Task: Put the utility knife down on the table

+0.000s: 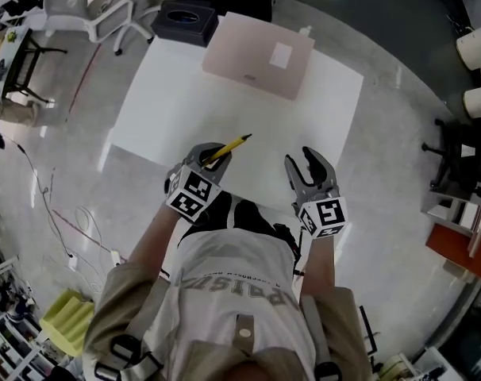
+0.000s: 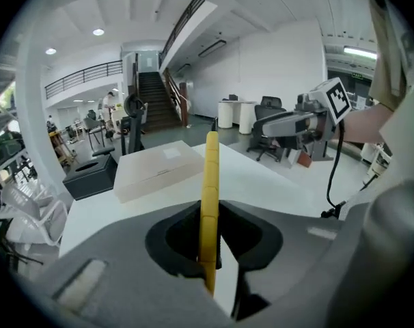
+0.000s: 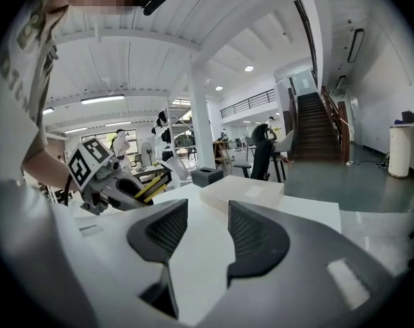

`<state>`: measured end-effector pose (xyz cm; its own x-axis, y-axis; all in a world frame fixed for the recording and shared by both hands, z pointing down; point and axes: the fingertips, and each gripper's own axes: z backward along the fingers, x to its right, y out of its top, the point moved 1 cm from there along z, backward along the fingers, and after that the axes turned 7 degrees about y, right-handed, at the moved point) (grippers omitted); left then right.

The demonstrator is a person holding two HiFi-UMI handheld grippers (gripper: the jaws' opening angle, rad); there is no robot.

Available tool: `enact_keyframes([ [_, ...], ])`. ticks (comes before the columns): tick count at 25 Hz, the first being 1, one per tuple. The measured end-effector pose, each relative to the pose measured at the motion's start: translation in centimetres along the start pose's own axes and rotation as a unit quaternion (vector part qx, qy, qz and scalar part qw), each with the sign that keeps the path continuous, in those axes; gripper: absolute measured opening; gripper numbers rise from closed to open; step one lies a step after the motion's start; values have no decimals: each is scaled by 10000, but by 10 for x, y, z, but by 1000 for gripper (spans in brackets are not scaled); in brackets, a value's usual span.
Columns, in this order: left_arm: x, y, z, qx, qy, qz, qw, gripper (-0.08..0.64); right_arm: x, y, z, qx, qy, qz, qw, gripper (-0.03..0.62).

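Two grippers at near edge of white tabletop (image 1: pixel 304 109). Left gripper (image 2: pixel 210 241): fingers closed narrow on yellow utility knife (image 2: pixel 210 183), knife over tabletop, tip toward flat pink box (image 1: pixel 256 54). Right gripper (image 3: pixel 200 234): fingers apart, nothing between them.

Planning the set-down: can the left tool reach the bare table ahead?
Probably yes: the left tool holds the utility knife over bare table; the box lies farther back, the right tool off to the side.
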<state>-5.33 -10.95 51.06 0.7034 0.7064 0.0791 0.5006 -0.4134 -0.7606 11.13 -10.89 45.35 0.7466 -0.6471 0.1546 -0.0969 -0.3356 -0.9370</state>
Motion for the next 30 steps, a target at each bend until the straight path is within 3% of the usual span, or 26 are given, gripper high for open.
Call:
enact_keyframes([
  [5,4,-14,-9,-366,-462,-719,9957,67,-19,-8,-19,-524,500,449,9964,184],
  [9,6,-18,-14,-536,-727,-1335,9869,67,-34,-10,-32,-824,914,685,9900,184],
  [15,8,-21,-23,-713,-1041,-1941,9728,67,-52,-10,-48,-1130,1502,945,9776,184],
  [21,12,-30,-30,-938,-1285,-2496,9552,67,-68,-27,-64,-1819,2018,1417,9519,184],
  [30,20,-42,-34,-1188,-1592,-3156,9279,67,-97,-64,-81,-2689,2349,2189,9081,183],
])
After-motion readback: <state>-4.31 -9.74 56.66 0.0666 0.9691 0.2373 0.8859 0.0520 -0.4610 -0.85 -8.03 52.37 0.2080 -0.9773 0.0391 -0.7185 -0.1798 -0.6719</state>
